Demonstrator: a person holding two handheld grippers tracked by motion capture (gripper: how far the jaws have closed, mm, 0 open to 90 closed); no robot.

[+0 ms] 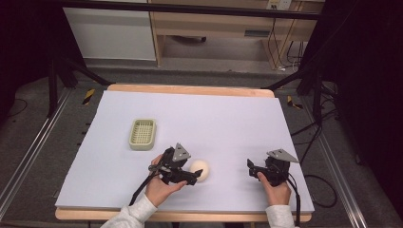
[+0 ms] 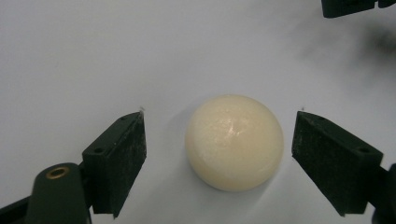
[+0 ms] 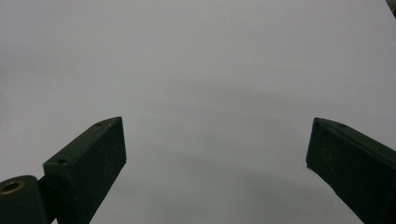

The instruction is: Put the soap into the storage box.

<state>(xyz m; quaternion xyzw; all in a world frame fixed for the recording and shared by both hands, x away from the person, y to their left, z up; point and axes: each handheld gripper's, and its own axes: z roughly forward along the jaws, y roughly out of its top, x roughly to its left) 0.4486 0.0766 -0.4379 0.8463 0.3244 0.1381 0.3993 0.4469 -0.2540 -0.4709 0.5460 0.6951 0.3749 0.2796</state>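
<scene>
A: Where does the cream ball (image 1: 200,169) sit?

B: On the pale table (image 1: 228,114), toward the near edge and a little left of its middle. In the left gripper view the cream ball (image 2: 234,142) lies right between the two black jaws.

A: Is the left tool (image 1: 196,175) clenched on it?

B: No. The left tool (image 2: 219,158) is released, jaws spread wide, with a gap of bare table on each side of the ball. Neither pad touches it.

A: And the right tool (image 1: 251,167)?

B: Also released. It is held near the near edge, toward the right corner, well apart from the ball. In its own view the right tool (image 3: 217,163) has its jaws wide apart over bare table.

A: Anything else on the table?

B: A small green basket (image 1: 142,134), left of centre, farther from the near edge than the ball and well apart from both tools.
</scene>
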